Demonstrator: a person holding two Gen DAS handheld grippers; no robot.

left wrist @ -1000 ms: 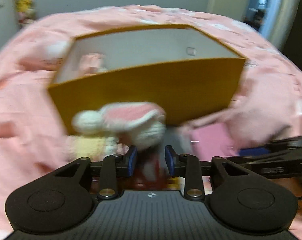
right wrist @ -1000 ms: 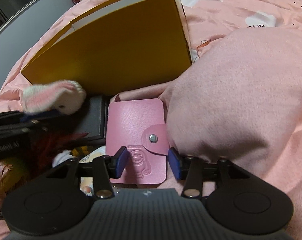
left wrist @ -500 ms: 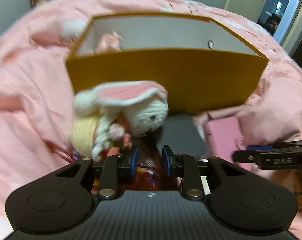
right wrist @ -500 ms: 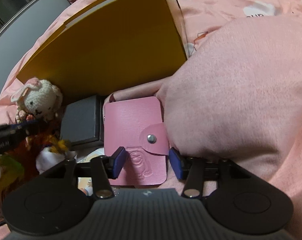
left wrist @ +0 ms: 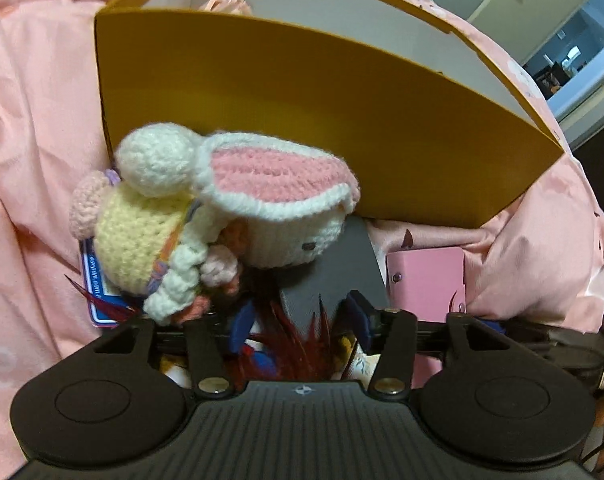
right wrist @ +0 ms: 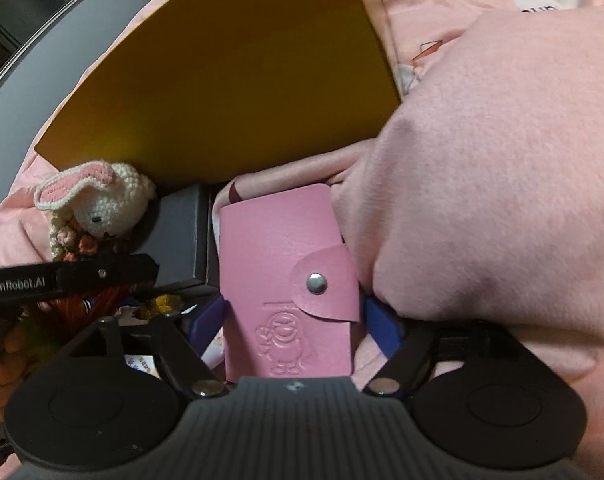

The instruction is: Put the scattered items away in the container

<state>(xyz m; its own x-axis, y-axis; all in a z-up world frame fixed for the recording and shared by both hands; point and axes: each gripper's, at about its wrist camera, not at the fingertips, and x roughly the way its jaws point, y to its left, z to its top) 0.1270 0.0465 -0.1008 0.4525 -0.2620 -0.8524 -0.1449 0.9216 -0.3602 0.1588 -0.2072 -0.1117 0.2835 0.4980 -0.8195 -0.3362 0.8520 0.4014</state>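
Left wrist view: left gripper (left wrist: 298, 326) low over the clutter on the pink bedspread (left wrist: 34, 128), blue-padded fingers (left wrist: 357, 318) spread apart with red spiky strands (left wrist: 298, 340) of some item between them, not pinched. Crocheted bunny doll (left wrist: 222, 216) lies just ahead and left of the fingers, ear flopped over, head resting on a dark grey box (left wrist: 337, 276). The yellow cardboard box (left wrist: 302, 120), the container, stands right behind both, white inside, something pink in its far corner. Pink card wallet (left wrist: 425, 276) lies right of the grey box. Right wrist view: right gripper (right wrist: 290, 320) fingers (right wrist: 379, 326) straddle the near end of the pink card wallet (right wrist: 278, 280), released, pads beside its edges; contact can't be told. Pink fleece blanket (right wrist: 481, 200) bulges against the wallet's right side. Bunny doll (right wrist: 98, 204) and grey box (right wrist: 182, 240) sit left, against the yellow box wall (right wrist: 230, 80).
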